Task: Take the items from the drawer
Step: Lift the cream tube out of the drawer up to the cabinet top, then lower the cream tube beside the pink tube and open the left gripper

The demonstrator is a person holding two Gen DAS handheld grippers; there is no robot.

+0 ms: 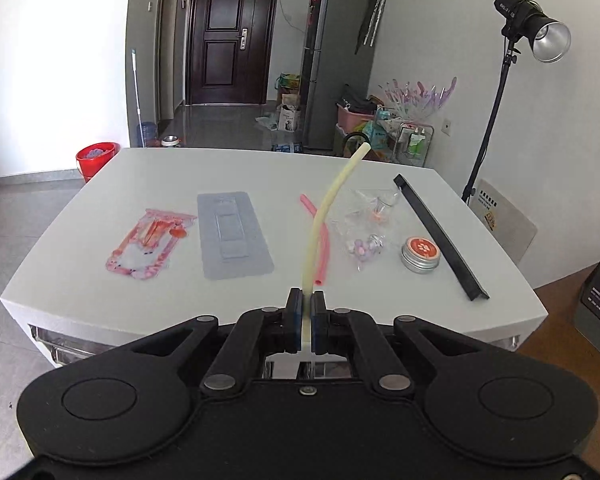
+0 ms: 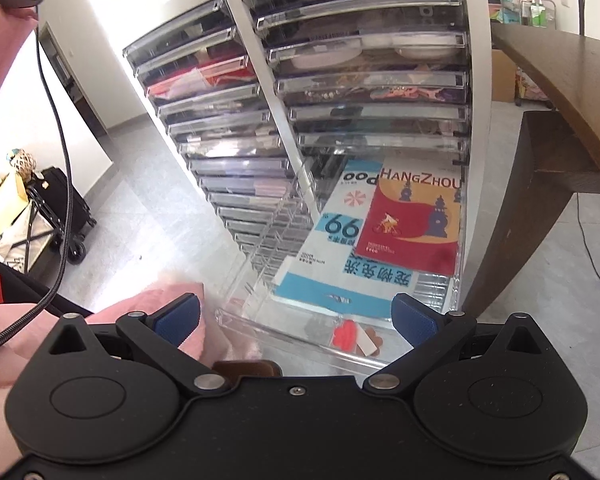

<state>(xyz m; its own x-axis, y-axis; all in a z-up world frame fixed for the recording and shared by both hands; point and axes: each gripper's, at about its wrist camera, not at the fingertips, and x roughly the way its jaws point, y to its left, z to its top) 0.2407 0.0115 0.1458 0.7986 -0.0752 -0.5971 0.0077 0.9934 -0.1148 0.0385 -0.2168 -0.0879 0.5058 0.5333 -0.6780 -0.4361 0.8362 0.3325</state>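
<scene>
1. The pulled-out clear drawer [image 2: 456,216] sticks out of the lower right column of the cabinet, below the right gripper [image 2: 296,318].
2. Inside it lie two printed sheets: one red and yellow Hangzhou booklet [image 2: 412,224] resting on top of one blue and white flyer [image 2: 332,256]. At the front end sits one small red and tan packet [image 2: 354,338].
3. The right gripper hangs over the drawer's front edge, its two blue pads spread wide with nothing between them.
4. The left gripper [image 1: 307,316] is pinched tight on the lower end of one pale yellow tube [image 1: 328,208], which rises in a curve above the white tabletop [image 1: 260,168].
5. On that tabletop I count seven loose things: one pink tube [image 1: 322,236] just beside the yellow one, one pink illustrated packet [image 1: 148,244], one grey blister card [image 1: 232,236], two small clear bags [image 1: 364,224] of beads, one round tin [image 1: 420,254] with an orange lid, and one long black strip [image 1: 440,236] at the right.
6. The drawer cabinet [image 2: 260,92] holds two columns of shallow clear drawers, all shut but the one; their contents show only as blurred red, pink and white shapes.
7. A pink sleeve [image 2: 4,60] and a braided cable [image 2: 56,120] show at the left of the right wrist view.
8. A dark wooden table [image 2: 560,80] stands just right of the cabinet.
</scene>
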